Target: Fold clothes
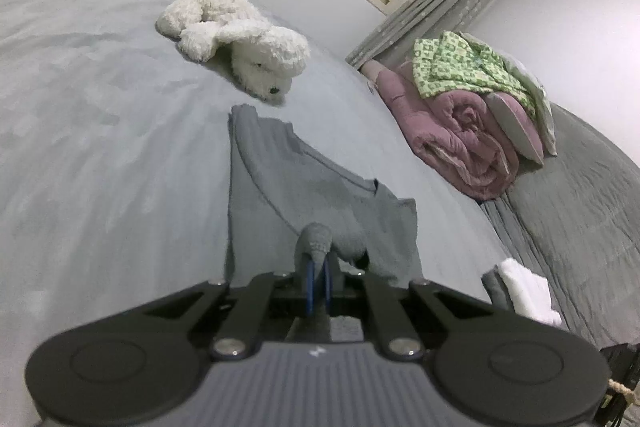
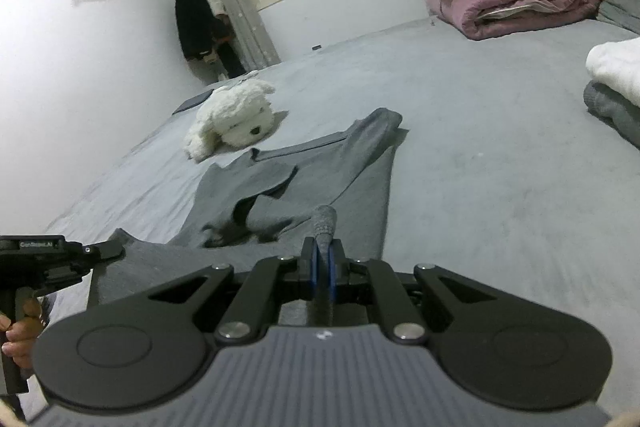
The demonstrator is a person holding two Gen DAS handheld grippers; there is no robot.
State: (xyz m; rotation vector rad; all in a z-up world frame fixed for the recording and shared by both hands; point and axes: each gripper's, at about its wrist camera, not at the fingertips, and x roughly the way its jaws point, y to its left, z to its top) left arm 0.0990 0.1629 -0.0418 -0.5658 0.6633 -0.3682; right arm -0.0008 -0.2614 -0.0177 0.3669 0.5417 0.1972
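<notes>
Shirt [image 1: 304,195] lying on the bed [image 1: 100,107], being pinched by both grippers.
Left gripper [image 1: 318,281] and right gripper [image 2: 323,263] are each clamping a bunched grey edge.

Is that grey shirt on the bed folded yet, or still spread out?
Partly folded. The grey shirt lies on the bed with a sleeve turned inward, while both tools pinch its near edge, lifting it.

Both wrist views skim low over the bed [image 1: 100,107], sharing perhaps its middle.
</notes>
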